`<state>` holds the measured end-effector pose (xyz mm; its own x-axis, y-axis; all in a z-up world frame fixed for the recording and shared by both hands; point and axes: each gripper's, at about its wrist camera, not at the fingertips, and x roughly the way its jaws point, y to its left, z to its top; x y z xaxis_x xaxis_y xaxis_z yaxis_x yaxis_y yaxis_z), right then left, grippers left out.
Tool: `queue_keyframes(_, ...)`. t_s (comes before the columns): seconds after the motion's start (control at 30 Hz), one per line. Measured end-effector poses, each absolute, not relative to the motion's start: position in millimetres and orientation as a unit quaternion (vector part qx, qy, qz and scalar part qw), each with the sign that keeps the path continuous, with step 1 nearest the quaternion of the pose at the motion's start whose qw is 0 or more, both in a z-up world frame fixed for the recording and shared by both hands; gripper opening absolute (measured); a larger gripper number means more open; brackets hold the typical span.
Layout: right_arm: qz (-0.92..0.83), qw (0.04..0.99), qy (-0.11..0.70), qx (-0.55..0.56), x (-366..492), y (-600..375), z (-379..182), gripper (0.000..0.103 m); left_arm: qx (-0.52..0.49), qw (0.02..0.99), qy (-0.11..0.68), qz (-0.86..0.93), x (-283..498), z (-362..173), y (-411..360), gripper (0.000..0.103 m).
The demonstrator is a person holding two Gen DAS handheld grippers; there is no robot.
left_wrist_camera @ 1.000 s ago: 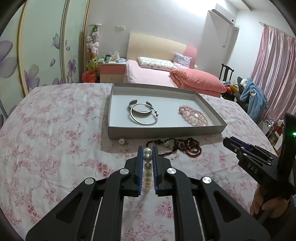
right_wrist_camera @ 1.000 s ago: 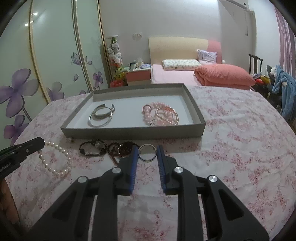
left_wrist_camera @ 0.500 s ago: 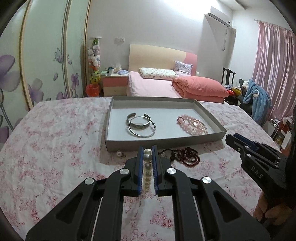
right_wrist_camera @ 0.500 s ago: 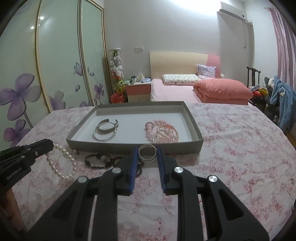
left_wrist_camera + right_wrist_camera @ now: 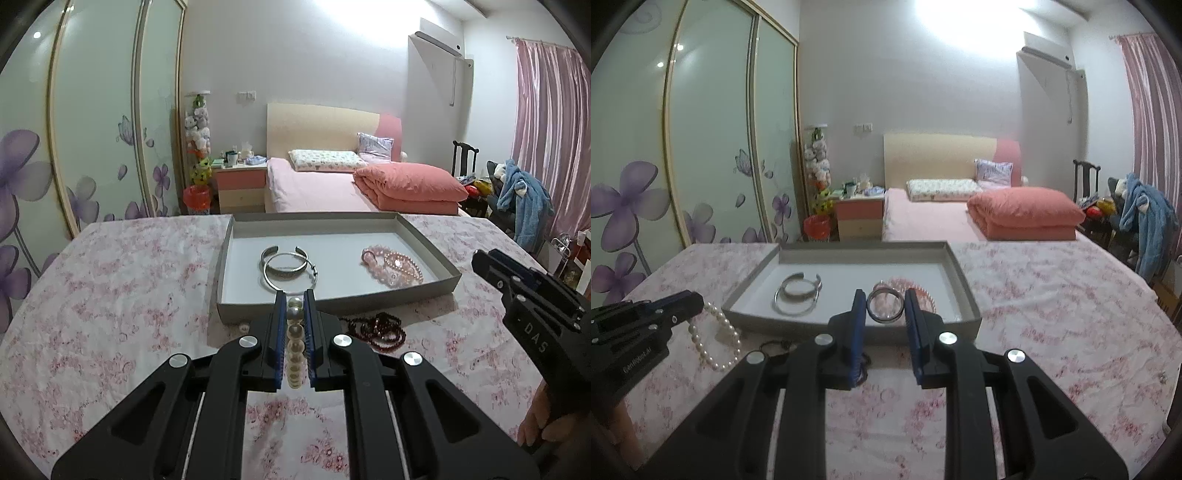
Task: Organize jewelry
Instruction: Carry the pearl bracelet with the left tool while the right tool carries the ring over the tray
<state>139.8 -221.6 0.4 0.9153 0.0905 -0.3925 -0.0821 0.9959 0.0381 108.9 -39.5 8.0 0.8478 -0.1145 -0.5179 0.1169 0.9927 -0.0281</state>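
Left gripper point(image 5: 295, 301) jaws pinch pearl strand point(image 5: 295, 347); right gripper point(image 5: 885, 301) jaws clamp ring point(image 5: 885, 305), hiding pink beads point(image 5: 925, 293).

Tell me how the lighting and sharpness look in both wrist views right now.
Left wrist view: ceiling glare blows out the wall top; pearls and tray are sharp; edges bow from the fisheye. Right wrist view: dimmer and softer, the same glare overhead, the ring and tray slightly blurred, wardrobe doors curving strongly.
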Motion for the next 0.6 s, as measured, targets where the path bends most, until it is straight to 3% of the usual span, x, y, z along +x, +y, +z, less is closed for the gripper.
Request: queue_keyframes(0.6, 0.022, 0.992, 0.126, 0.011, 157, -222, 26, 0.022, 0.007, 0.977, 0.206, -0.048, 133, 35, -51, 0.01)
